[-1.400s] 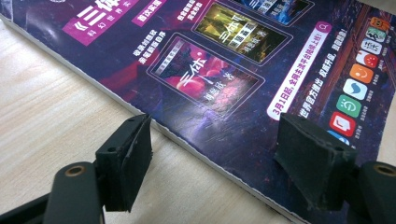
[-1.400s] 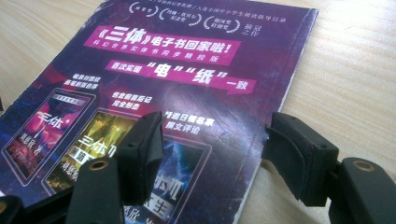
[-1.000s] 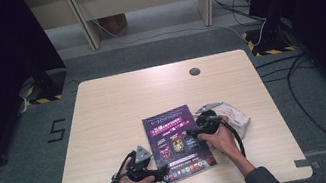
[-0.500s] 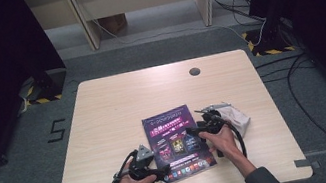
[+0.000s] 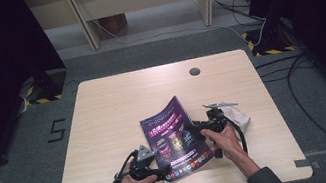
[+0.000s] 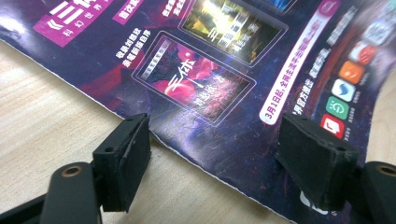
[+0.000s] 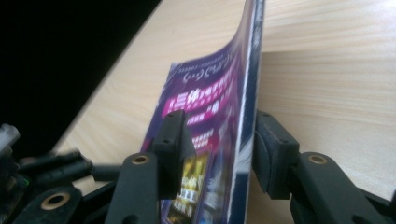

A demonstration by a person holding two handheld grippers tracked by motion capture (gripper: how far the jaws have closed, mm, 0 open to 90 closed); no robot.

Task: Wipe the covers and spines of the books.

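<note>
a purple magazine lies near the front edge of the wooden table, a little right of the middle, its right side curling up off the surface. the right gripper comes in from the magazine's right edge; its jaws have just been closing, with that lifted edge between them. in the right gripper view the magazine stands almost on edge between the two pads, one pad against the cover side and the other against the back, so it is grasping the magazine. the left gripper sits at the magazine's front left corner, near the table's front edge. in the left gripper view its jaws stand spread wide over the cover, pinching nothing. a crumpled pale bag lies just right of the right gripper, and a small dark round hole sits near the table's far edge.
</note>
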